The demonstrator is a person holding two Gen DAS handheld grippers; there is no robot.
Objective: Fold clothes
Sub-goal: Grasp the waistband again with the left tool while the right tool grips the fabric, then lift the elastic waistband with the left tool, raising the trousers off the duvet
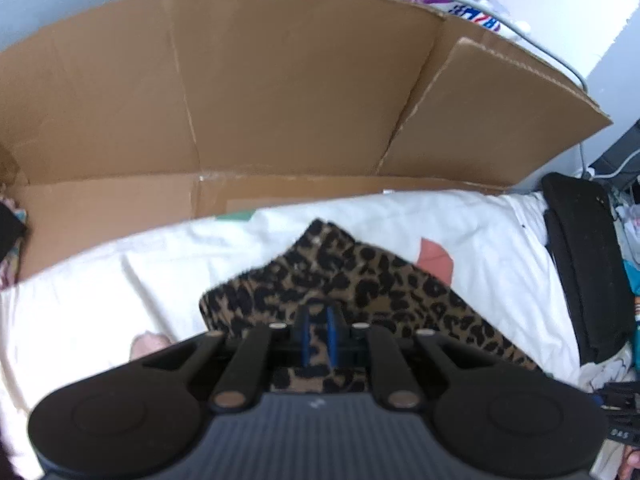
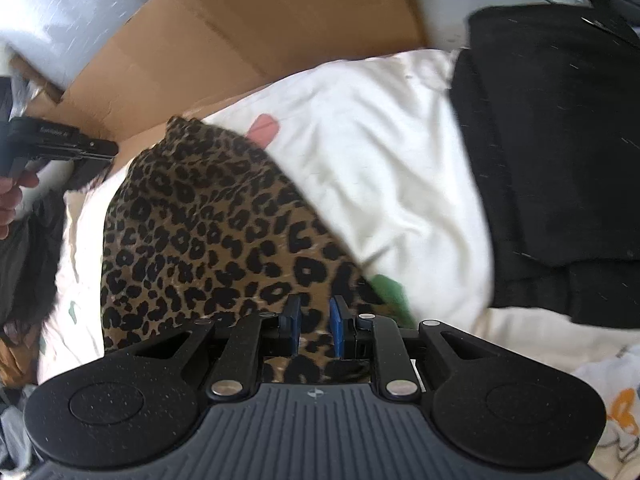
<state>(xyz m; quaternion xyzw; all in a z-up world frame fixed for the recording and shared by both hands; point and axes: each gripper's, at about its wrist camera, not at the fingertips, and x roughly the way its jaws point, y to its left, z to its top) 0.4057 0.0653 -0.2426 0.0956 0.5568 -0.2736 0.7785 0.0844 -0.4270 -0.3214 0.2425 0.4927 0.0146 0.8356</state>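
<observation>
Left hand-held gripper (image 1: 318,334) narrow, right hand-held gripper (image 2: 314,326) parted.

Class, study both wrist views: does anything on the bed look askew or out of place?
The leopard-print garment lies bunched and crooked on the white sheet, not flat, while the black clothes are stacked neatly.

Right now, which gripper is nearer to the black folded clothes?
Right. The black folded clothes lie beside the right gripper; the left gripper is across the leopard garment, farther away.

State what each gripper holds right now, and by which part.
Both grippers, left and right, have their jaws nearly closed around the near edge of the leopard-print garment. Whether either truly pinches the cloth cannot be told.
</observation>
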